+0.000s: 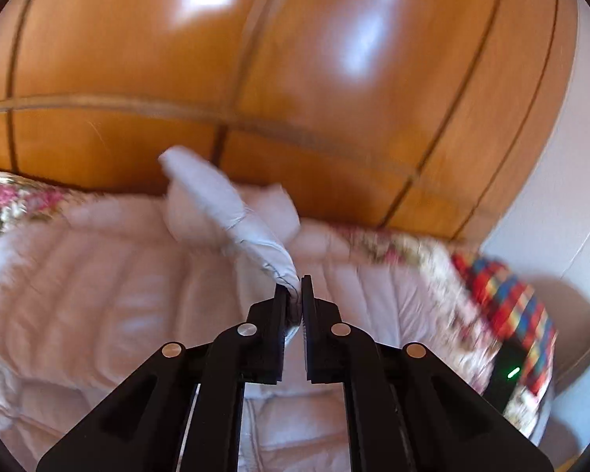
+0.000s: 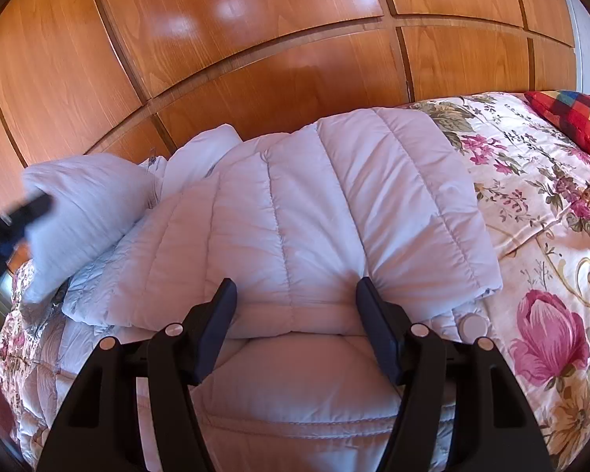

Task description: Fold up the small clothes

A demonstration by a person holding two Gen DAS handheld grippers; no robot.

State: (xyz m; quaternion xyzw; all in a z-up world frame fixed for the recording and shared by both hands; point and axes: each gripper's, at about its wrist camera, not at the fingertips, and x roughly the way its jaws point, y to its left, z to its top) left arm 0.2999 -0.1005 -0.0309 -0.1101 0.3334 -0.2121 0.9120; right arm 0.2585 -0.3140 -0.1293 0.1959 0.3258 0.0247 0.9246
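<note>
Left wrist view: left hand-held gripper (image 1: 294,287) pinches a sleeve (image 1: 232,216) of the white puffer jacket (image 2: 295,216), lifted off the bed (image 2: 539,204), probably to fold it across the body; blur makes the exact grip spot hard to tell. Sleeve's long axis runs up-left, away from the fingers. Right hand-held gripper (image 2: 295,306) is spread wide, straddling the jacket's hem, likely to pin it. Jacket lies flat, lengthwise toward the wooden wardrobe (image 2: 255,39).

The left tool (image 1: 294,289) was clamped with its fingers nearly together, raised and blurred. The right tool (image 2: 295,295) was spread wide, angled downward.
</note>
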